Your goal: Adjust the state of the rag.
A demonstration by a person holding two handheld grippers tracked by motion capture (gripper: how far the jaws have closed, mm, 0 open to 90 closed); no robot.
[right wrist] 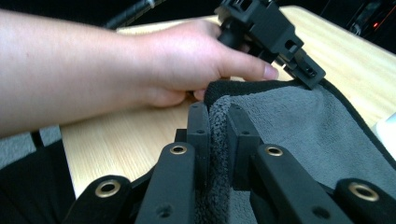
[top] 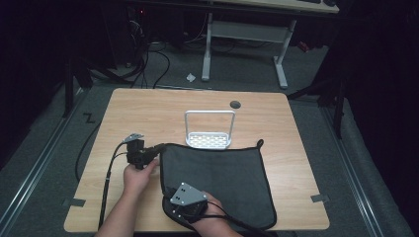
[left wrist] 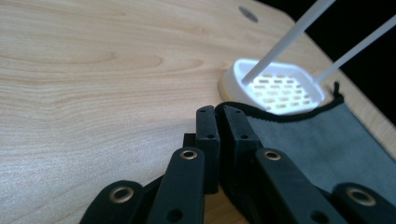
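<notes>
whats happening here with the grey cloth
A person is working a grey cloth on a wooden table with a gripper in each hand. The left gripper is shut on the cloth's far left corner; the right gripper is shut on its near left edge, bunching the fabric between the jaws. The rest of the cloth lies flat. A white rack stands just beyond it.
</notes>
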